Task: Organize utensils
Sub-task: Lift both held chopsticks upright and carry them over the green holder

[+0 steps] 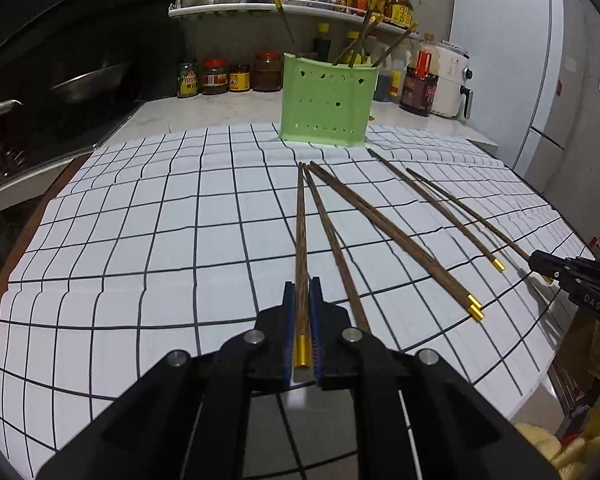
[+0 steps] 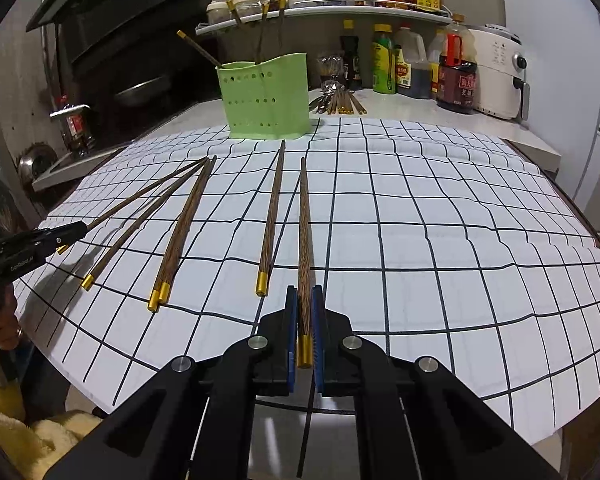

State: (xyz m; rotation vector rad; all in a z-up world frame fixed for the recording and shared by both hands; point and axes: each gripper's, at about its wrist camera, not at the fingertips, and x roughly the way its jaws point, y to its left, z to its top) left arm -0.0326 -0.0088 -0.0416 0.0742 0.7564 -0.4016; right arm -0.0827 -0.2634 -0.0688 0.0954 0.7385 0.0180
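Clamping one chopstick [image 1: 301, 256] each, the left gripper [image 1: 301, 320] and right gripper [image 2: 305, 320] next need lifting toward the green holder [image 1: 327, 100] at upper middle.

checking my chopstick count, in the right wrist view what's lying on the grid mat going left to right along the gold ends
left gripper on the first chopstick → lone chopstick → touching pair of chopsticks → single chopstick → chopstick clamped in the right gripper

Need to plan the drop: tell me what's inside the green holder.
Several gold-capped chopsticks lean out of the green holder. Its walls hide their lower ends and anything else inside.
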